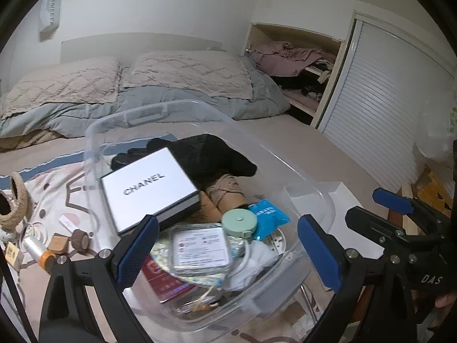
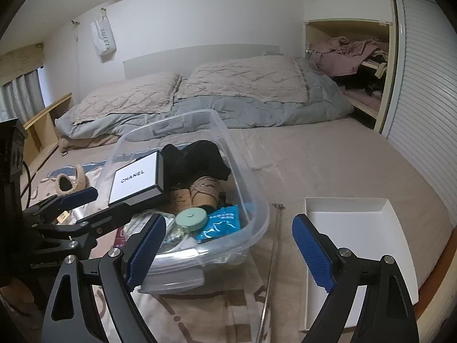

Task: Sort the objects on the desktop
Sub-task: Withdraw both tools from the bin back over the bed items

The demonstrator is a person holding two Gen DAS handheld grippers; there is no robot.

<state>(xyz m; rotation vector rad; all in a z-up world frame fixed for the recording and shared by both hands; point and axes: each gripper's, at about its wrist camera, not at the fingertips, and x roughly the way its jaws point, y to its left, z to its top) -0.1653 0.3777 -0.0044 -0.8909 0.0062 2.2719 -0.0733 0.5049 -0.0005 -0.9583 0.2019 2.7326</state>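
A clear plastic bin (image 1: 108,117) (image 2: 171,118) stands on the patterned cover. It holds a white Chanel box (image 1: 148,188) (image 2: 137,178), black cloth (image 1: 205,154), a tan rope ball (image 1: 225,191), a mint round tape measure (image 1: 239,223) (image 2: 190,217), a blue packet (image 1: 268,217) and a clear labelled case (image 1: 200,248). My left gripper (image 1: 228,254) (image 2: 117,197) hovers open over the bin's near end, nothing between its fingers. My right gripper (image 2: 231,248) is open and holds nothing, just right of the bin's near corner; one of its fingers (image 1: 392,200) shows at the right.
Left of the bin lie a woven basket (image 1: 11,200), a silver tube with an orange cap (image 1: 34,245), wooden cubes (image 1: 58,241) and a small brown spool (image 1: 81,238). A white tray (image 2: 357,228) and a thin metal rod (image 2: 274,243) lie to the right. Pillows and bedding lie behind.
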